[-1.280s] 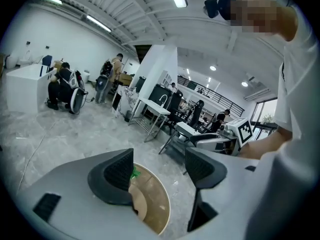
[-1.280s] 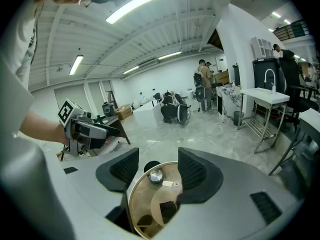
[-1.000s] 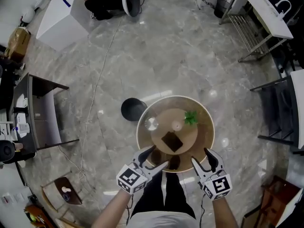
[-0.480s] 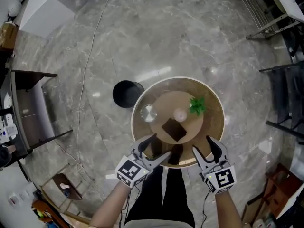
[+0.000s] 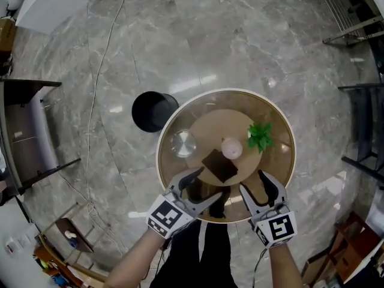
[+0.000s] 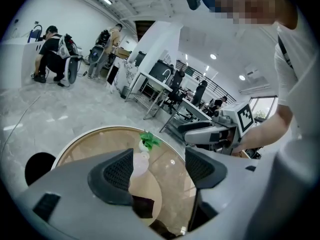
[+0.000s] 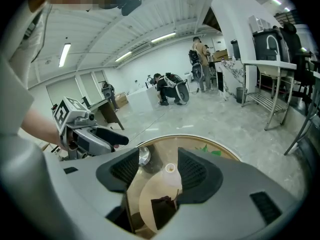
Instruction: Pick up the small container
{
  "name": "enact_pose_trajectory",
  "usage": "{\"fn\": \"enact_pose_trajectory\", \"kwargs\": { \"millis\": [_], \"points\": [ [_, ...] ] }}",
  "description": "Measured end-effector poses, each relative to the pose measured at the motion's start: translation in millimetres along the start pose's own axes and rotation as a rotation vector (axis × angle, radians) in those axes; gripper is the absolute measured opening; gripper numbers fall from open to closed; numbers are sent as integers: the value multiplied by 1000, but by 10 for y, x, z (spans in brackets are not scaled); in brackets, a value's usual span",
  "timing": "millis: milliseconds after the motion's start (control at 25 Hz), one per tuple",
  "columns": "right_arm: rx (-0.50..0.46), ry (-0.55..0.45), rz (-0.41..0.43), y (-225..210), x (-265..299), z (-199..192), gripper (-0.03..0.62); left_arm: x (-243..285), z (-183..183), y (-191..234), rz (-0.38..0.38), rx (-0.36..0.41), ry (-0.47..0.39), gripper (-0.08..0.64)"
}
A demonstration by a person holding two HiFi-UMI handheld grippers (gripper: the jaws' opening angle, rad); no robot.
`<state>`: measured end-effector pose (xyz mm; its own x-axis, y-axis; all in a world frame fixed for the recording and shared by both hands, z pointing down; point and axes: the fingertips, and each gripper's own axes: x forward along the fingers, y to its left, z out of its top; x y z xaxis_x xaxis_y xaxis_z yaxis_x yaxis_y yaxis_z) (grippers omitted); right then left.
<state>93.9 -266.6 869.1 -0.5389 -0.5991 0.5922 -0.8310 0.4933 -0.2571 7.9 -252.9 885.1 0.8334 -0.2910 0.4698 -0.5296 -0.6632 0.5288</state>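
Currently you are holding both grippers over the lower edge of the round glass surface (image 5: 198, 104), and neither is carrying anything.

- Left gripper (image 5: 207, 186): its fingers (image 6: 117, 173) are standing apart with only air between them.
- Right gripper (image 5: 257, 185): its fingers (image 7: 197, 173) are also spread wide and empty. Its own view is looking straight between them at the target.

The small container (image 5: 231, 148) is most likely the pale, rounded little vessel. It is standing upright near the middle of the frame, on the tan disc under the glass.
- A dark square block (image 5: 219, 164) is lying just below and to the left of it.
- A green plant (image 5: 260, 135) is sitting near it to the right.
- A shiny metal cup (image 5: 183, 143) is well apart from it to the left.
- A black bin (image 5: 153, 110) is standing on the floor at the surface's upper left.

Handling notes, as a judgement:
- The container is looking light and stiff, with a smooth, possibly slippery wall and an open mouth on top.
- It is sitting on glass, so a sideways nudge could slide or tip it.
- Take it across the widest part of the body, below the neck, with one finger on each side.
- Come in from the lower right, which is clear of the block.
- Close gently; hard pressure is not looking necessary.
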Motion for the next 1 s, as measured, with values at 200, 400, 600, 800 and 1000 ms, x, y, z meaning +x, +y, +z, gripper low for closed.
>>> {"fn": "enact_pose_trajectory", "kwargs": {
  "millis": [200,400,600,800,1000],
  "points": [
    [-20,5,20,-105,309,-261,253,262,-244,106,-15,5,10,331],
    [-71,24,16,-177,671,-516,253,486,-485,341,-14,-14,15,331],
    [-93,21,-4,-226,993,-665,253,699,-692,482,-30,3,52,337],
    [-152,18,-27,-288,1176,-785,256,785,-836,554,-36,8,76,337],
    [-176,8,-39,-326,1314,-867,255,786,-891,612,-36,-35,65,336]
  ]
}}
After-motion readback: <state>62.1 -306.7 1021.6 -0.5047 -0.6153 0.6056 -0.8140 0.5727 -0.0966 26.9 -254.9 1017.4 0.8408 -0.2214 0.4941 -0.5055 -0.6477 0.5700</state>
